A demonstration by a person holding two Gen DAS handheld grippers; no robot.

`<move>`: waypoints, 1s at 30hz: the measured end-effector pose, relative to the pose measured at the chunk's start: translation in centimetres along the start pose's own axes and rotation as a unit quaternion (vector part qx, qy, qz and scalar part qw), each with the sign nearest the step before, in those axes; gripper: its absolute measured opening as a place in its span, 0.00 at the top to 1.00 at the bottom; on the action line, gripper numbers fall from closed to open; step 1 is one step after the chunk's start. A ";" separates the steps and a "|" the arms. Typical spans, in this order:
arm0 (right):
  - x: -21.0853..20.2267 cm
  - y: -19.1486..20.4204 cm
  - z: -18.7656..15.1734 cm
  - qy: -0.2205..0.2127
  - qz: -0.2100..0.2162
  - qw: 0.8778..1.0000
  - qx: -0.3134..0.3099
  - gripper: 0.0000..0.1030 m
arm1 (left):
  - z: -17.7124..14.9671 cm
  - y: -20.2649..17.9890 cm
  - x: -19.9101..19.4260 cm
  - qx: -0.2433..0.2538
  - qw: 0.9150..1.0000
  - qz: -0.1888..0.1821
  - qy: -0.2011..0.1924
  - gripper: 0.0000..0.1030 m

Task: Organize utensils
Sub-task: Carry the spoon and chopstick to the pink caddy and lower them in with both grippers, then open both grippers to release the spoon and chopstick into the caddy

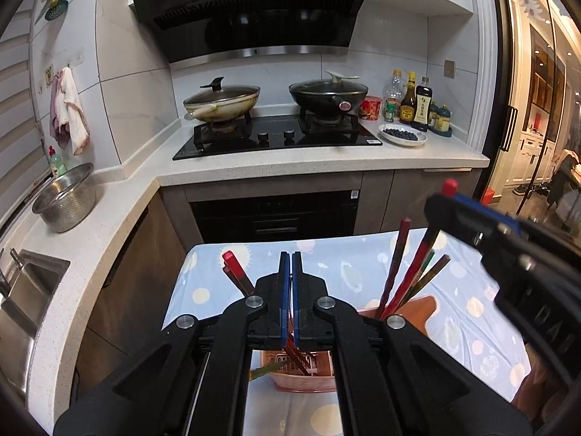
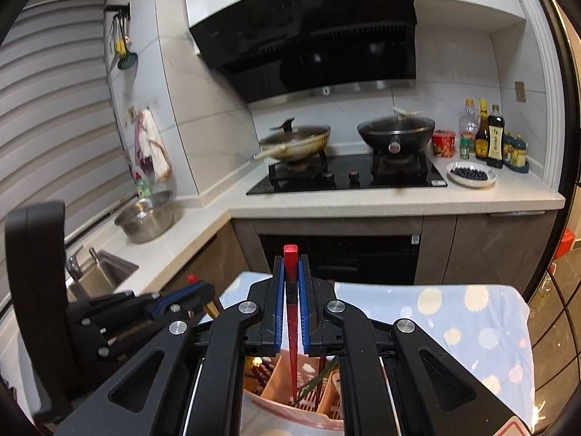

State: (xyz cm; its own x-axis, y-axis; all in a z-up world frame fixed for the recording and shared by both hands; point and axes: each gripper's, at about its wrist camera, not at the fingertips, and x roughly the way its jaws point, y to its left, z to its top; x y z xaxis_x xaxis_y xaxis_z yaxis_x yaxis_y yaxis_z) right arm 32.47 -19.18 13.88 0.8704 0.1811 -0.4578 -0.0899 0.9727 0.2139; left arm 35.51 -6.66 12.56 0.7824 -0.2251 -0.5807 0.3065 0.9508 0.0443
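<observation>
My right gripper [image 2: 290, 261] is shut on a red chopstick [image 2: 291, 327] held upright, its tip down inside the pink utensil holder [image 2: 319, 405]. My left gripper [image 1: 290, 259] is shut, with thin red chopsticks [image 1: 292, 348] showing just under its jaws above the holder [image 1: 305, 374]. Several chopsticks [image 1: 403, 272] stand in the holder's right part, and red-tipped ones [image 1: 236, 270] lean at the left. The right gripper also shows in the left wrist view [image 1: 457, 203], and the left gripper in the right wrist view [image 2: 196, 290].
The holder sits on a small table with a blue patterned cloth [image 1: 345, 254]. Beyond is a counter [image 1: 290, 163] with a stove, two lidded woks [image 1: 326, 91], sauce bottles, a plate of blueberries [image 1: 402, 133], a steel bowl [image 1: 65, 196] and a sink [image 1: 25, 290].
</observation>
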 end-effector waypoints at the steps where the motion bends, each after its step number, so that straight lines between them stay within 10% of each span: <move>1: 0.4 -0.2 -0.4 0.006 0.000 1.000 0.001 0.93 | -0.1 -0.1 0.3 0.000 1.000 -0.001 0.002 0.99; 13: 1.8 -0.5 -2.2 0.034 -0.008 0.999 -0.009 0.81 | -0.4 -1.0 1.1 -0.007 1.000 0.009 0.003 0.96; 16: 1.2 -0.4 -2.5 0.030 -0.014 0.999 -0.013 0.76 | -0.6 -1.1 0.8 -0.011 1.000 0.017 0.001 0.74; 30: -3.3 0.1 -4.7 0.018 -0.037 0.999 -0.021 0.73 | -3.1 -1.9 -3.0 -0.017 0.999 0.039 -0.011 0.50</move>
State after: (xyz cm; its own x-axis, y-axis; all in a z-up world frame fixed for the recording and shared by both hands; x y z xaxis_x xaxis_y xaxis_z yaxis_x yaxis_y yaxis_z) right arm 27.32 -19.06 11.40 0.8577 0.1122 -0.5018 -0.0462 0.9888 0.1422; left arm 30.95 -7.13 11.71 0.8150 -0.1540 -0.5587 0.2252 0.9724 0.0604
